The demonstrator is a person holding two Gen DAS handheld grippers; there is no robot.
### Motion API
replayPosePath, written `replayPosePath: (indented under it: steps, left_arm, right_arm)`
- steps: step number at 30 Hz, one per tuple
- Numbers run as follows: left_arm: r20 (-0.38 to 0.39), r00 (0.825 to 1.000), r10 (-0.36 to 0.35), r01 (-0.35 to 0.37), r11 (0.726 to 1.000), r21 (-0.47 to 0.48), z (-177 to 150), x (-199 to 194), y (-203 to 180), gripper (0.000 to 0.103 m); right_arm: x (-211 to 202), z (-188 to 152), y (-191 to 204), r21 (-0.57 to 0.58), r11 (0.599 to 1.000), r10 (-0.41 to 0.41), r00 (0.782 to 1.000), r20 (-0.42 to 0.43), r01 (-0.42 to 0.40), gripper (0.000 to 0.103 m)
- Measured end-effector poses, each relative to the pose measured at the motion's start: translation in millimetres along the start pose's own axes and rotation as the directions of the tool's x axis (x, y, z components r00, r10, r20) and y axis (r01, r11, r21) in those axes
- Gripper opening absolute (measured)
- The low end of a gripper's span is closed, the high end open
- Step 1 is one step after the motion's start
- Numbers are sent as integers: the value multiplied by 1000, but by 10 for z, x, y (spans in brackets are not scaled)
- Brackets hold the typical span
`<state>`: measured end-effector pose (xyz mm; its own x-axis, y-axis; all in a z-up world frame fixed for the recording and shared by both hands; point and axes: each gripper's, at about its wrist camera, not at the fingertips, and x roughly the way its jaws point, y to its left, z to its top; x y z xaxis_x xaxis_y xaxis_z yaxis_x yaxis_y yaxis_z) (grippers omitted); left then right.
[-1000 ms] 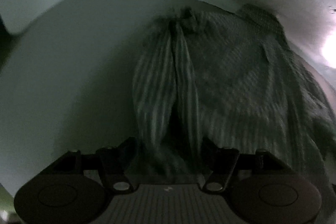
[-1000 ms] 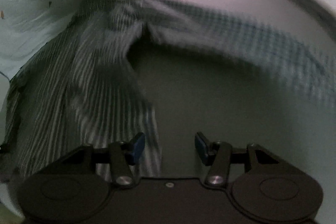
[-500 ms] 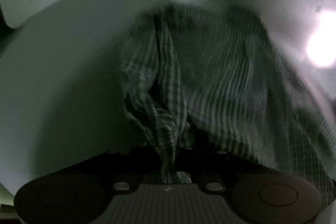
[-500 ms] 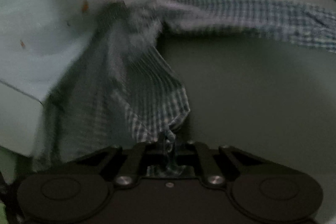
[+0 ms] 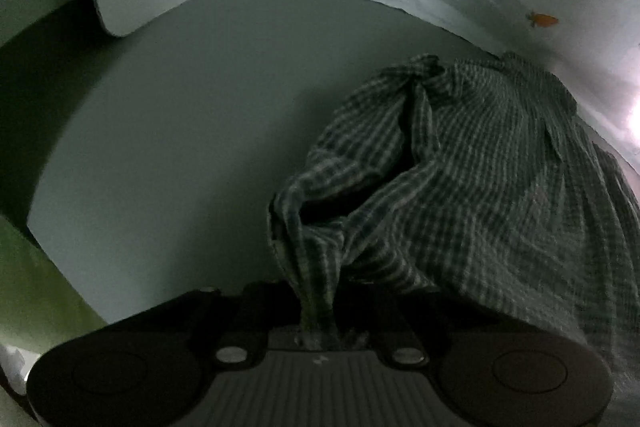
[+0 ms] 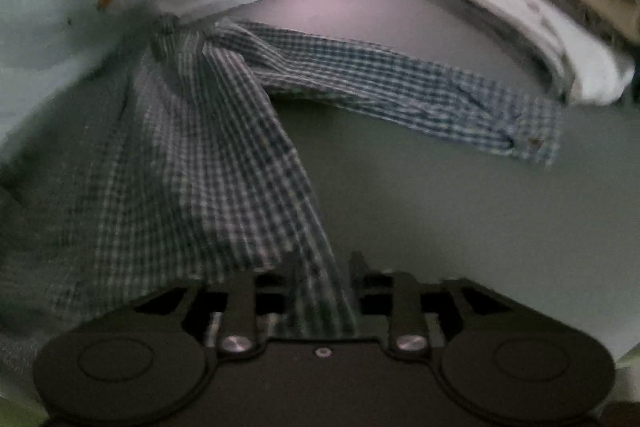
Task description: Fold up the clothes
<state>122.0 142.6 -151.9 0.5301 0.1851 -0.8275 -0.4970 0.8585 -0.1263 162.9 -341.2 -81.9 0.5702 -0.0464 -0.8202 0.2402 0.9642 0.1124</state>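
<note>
Left wrist view: my left gripper [image 5: 318,311] has its jaws clenched on one checked shirt [image 5: 460,187], bunched at lower centre, spreading right over the desk [image 5: 180,131].

Right wrist view: my right gripper [image 6: 324,279] has its jaws slightly parted with the shirt's hem between them; I cannot tell whether they pinch it. One sleeve [image 6: 400,87] stretches toward one folded pile [image 6: 560,27], upper right.

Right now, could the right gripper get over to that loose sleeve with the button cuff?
Probably not yet. The path looks free: bare table lies between the right gripper and the sleeve. But it seems shut on the checked shirt, so it would have to let go or drag the shirt along.
</note>
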Motion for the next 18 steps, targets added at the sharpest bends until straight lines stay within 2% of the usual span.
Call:
replayPosePath:
  steps: [2, 3, 5, 8, 11, 13, 15, 18]
  left_arm:
    - [8, 1000, -7, 8, 1000, -10, -24, -40, 81, 38]
    - [17, 1000, -13, 13, 1000, -17, -28, -61, 143, 43]
    - [27, 999, -22, 22, 999, -26, 23, -70, 240, 46]
    - [55, 998, -25, 26, 1000, -15, 107, -91, 367, 55]
    - [75, 995, -65, 65, 998, -2, 247, -85, 460, 61]
    - [71, 994, -78, 78, 997, 2, 342, -17, 539, 62]
    - [58, 993, -98, 98, 995, -1, 435, 72, 616, 62]
    - [-1, 982, -189, 189, 982, -25, 500, 241, 723, 62]
  right_arm:
    - [-61, -9, 77, -12, 1000, 17, 999, 28, -17, 57]
    - [-71, -2, 136, -20, 999, 29, 999, 42, -29, 61]
    - [-63, 41, 246, -37, 998, 52, 996, 71, -49, 86]
    - [-27, 65, 495, -56, 995, 87, 991, 104, -82, 101]
    - [77, 41, 778, -85, 988, 137, 981, 135, -126, 103]
    - [182, 21, 976, -113, 985, 146, 978, 152, -129, 103]
    - [333, -7, 1185, -136, 984, 137, 975, 176, -114, 103]
    - [593, -62, 1450, -166, 985, 90, 970, 227, -52, 103]
